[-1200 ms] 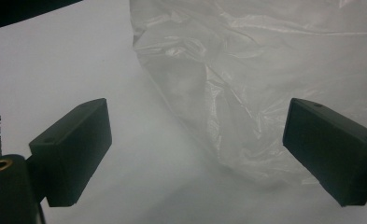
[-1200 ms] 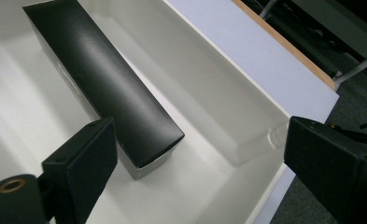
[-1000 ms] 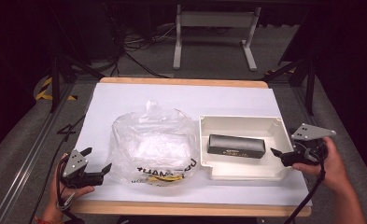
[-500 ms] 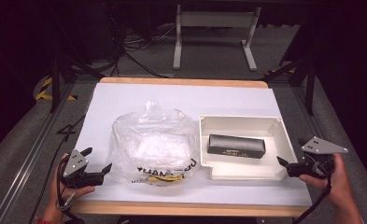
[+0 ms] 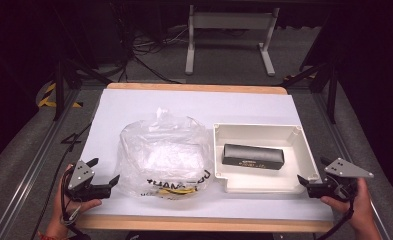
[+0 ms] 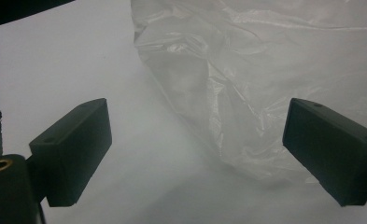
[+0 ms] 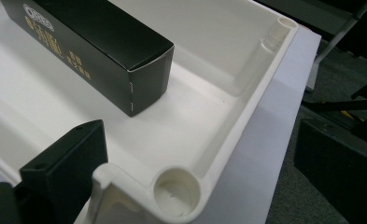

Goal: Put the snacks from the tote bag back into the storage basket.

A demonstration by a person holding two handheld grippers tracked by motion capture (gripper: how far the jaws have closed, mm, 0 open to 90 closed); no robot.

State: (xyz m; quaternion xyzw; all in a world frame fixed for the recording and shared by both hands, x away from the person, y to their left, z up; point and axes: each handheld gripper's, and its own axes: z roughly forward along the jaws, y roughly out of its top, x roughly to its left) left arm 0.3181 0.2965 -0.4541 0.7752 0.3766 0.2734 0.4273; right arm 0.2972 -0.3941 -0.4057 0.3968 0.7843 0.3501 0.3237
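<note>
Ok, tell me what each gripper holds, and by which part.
Nothing is held: left gripper open beside the plastic bag; right gripper open at the tray's corner.

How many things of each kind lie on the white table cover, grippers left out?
Clear plastic bag: 1
White tray: 1
Black box, lying in the tray: 1
Total: 3

Black box [image 5: 253, 156] w/ gold letters in white tray [image 5: 304, 150]. Clear bag [image 5: 164, 155], black & yellow print near edge. White table [image 5: 134, 105].
</note>
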